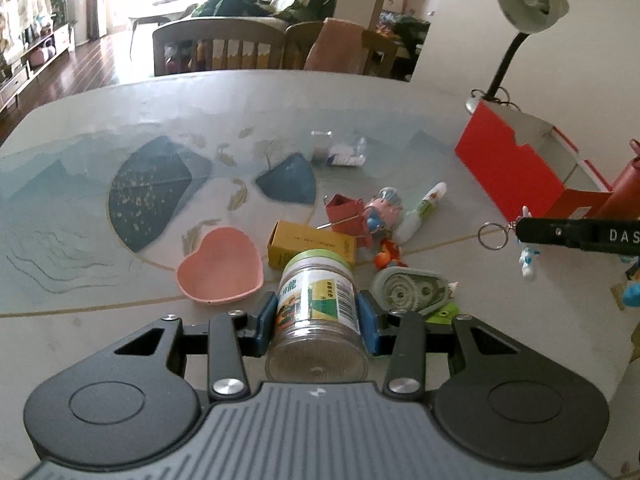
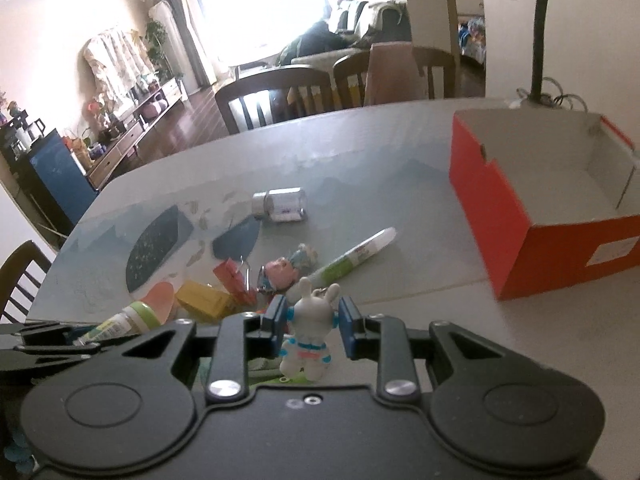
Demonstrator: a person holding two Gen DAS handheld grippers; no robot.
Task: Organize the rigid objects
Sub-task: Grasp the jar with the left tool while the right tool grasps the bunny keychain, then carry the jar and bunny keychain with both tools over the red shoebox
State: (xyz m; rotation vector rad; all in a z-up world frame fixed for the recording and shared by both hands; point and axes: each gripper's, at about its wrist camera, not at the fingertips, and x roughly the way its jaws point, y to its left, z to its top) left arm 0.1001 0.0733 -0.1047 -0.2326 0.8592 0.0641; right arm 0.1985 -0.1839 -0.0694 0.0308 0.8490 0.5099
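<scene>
My left gripper (image 1: 318, 320) is shut on a clear plastic jar (image 1: 316, 300) with a green lid and a printed label, held lid-forward above the table. My right gripper (image 2: 312, 326) is shut on a white rabbit keychain figure (image 2: 308, 340). In the left wrist view its dark finger (image 1: 576, 236) reaches in from the right, with the keyring (image 1: 493, 236) and rabbit (image 1: 528, 262) hanging from it. An open red shoe box (image 2: 540, 220) with a pale, bare inside stands at the right.
On the patterned tablecloth (image 1: 100, 240) lie a pink heart dish (image 1: 220, 272), a yellow carton (image 1: 310, 248), a correction-tape dispenser (image 1: 408, 290), a pig figure (image 1: 384, 206), a small red box (image 1: 344, 212), a white-green tube (image 2: 352, 258) and a small clear jar (image 2: 282, 204). A desk lamp (image 1: 528, 0) stands behind the box.
</scene>
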